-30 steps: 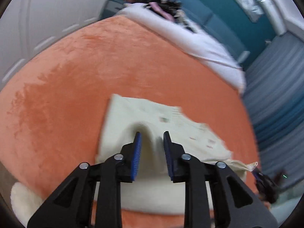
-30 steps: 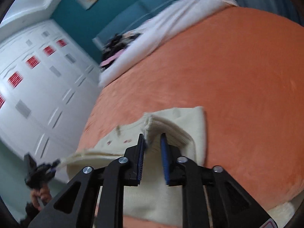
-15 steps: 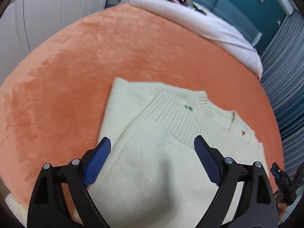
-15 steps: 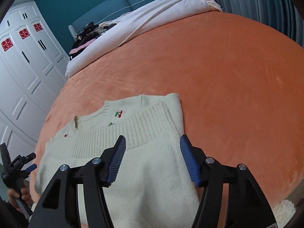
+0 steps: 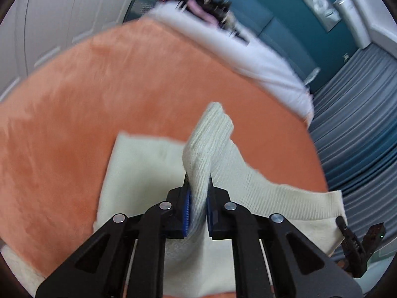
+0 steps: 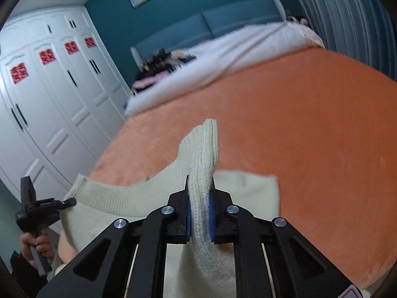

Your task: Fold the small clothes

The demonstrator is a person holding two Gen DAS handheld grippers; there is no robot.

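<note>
- On the bed, over the orange blanket [image 5: 104,94]: cream knit sweater [image 5: 139,173], partly flat, ribbed hem edge raised off the blanket.
- Left tool [image 5: 197,207]: jaws have just closed; blue pads pinch a bunched fold of the sweater's ribbed hem, fold standing up past the fingertips.
- Right tool [image 6: 200,211]: jaws likewise just closed; pads clamp a second upright fold of the same hem [image 6: 206,149].
- Hem stretches between the two grips; seen from the right wrist it runs from the right tool toward the left tool [image 6: 44,206], held in a hand [image 6: 37,244].
- Beyond the sweater, at the head of the bed: white duvet [image 6: 223,57] with dark clothing [image 6: 158,62] heaped on it.
- Both views motion-blurred.
</note>
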